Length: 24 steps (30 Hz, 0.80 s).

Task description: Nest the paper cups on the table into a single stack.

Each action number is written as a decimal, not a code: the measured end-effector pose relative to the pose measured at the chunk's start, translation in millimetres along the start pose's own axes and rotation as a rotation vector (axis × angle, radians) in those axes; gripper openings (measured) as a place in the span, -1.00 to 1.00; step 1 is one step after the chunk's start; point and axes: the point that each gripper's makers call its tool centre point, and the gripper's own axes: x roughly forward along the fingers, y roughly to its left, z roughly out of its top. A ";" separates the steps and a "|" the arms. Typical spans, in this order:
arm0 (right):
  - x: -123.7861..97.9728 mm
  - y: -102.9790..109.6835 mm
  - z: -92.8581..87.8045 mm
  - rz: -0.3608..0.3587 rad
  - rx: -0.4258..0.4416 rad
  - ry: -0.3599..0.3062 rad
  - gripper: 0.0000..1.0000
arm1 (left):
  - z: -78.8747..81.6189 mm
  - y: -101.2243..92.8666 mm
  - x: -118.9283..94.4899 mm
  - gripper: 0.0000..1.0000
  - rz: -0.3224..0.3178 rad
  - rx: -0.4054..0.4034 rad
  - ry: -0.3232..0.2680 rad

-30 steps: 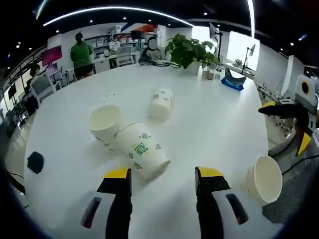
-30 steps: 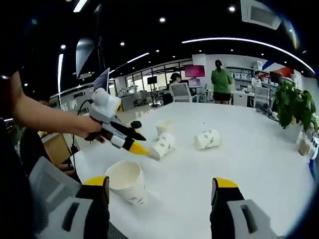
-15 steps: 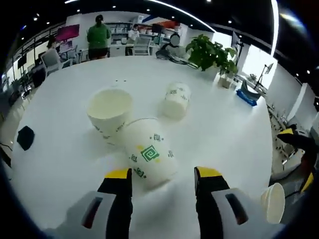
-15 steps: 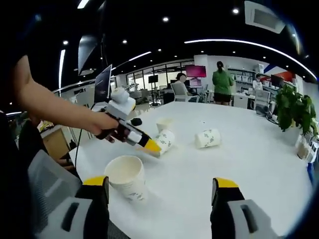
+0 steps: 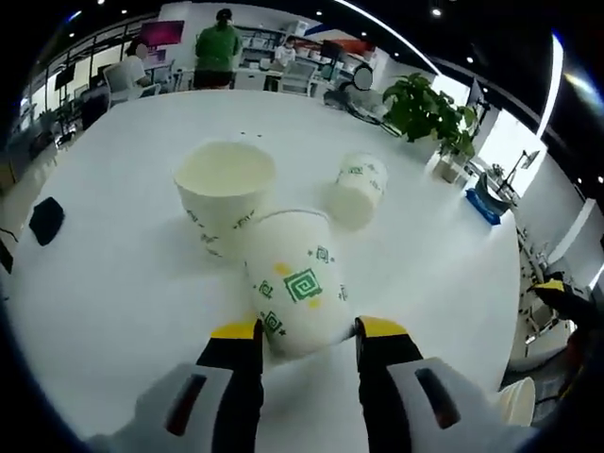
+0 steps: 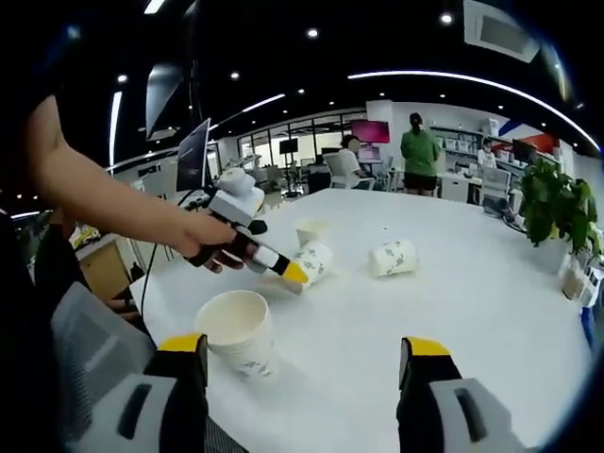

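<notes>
Although nothing is nested yet, the left gripper [image 5: 304,330] has its jaws narrowly astride a tipped paper cup [image 5: 297,281], contact uncertain. The right gripper [image 6: 302,359] waits wide open beside an upright cup [image 6: 236,331]. Two more cups, one upright [image 5: 226,193] and one on its side [image 5: 358,188], lie apart on the white table [image 5: 113,283]. Beyond are a potted plant [image 5: 432,111] and office desks.

Bright ceiling lights, sharp centre, edges perhaps blurred
</notes>
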 end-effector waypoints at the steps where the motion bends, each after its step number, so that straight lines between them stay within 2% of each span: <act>1: 0.2 0.0 -0.3 0.002 0.000 0.001 0.68 | -0.3 -0.4 -1.1 -0.28 0.002 0.001 -0.001; 13: 0.1 0.1 0.3 0.010 0.012 -0.004 0.65 | -13.3 -0.8 -19.5 -0.30 -0.037 0.025 -0.019; 14: 0.1 0.1 0.9 0.011 0.014 -0.006 0.65 | -16.6 -3.3 -26.7 -0.30 -0.041 0.027 -0.026; 18: -0.1 0.8 3.2 0.016 0.022 -0.010 0.63 | -19.1 -6.8 -30.8 -0.34 -0.067 0.035 -0.042; 24: 1.7 2.6 5.9 0.025 0.030 -0.011 0.60 | -26.1 -1.3 -34.7 -0.34 -0.073 0.056 -0.030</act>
